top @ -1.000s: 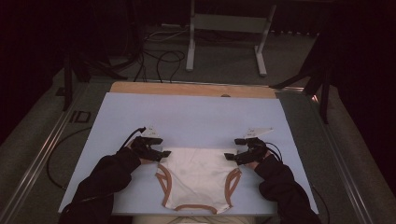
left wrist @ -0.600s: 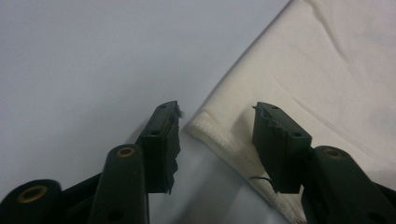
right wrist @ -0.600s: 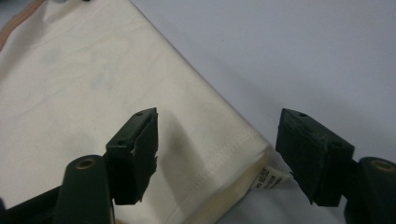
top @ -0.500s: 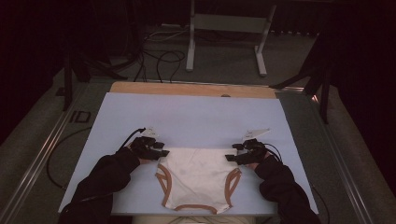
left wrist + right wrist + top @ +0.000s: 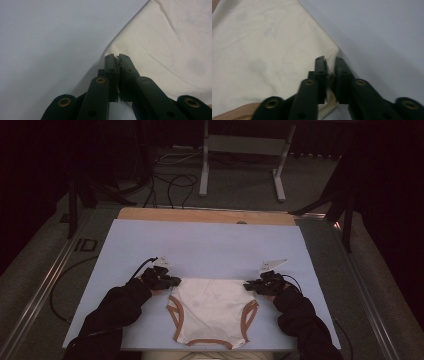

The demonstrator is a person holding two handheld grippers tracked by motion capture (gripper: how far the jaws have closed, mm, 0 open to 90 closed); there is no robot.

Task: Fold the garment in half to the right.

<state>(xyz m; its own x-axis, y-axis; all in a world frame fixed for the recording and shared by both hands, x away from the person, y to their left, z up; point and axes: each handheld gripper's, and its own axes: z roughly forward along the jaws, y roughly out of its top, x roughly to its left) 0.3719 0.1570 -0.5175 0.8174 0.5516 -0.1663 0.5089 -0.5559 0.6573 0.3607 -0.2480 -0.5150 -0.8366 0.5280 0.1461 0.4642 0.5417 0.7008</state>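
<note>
At the table [image 5: 210,245], my left hand-held gripper [image 5: 172,281] has just closed its jaws on one far corner of the cream, brown-trimmed underpants [image 5: 212,307]; my right hand-held gripper [image 5: 249,286] has just pinched the other. Likely next: lift both corners evenly toward a fold. The garment's near hem is cut off at the table's edge.
</note>
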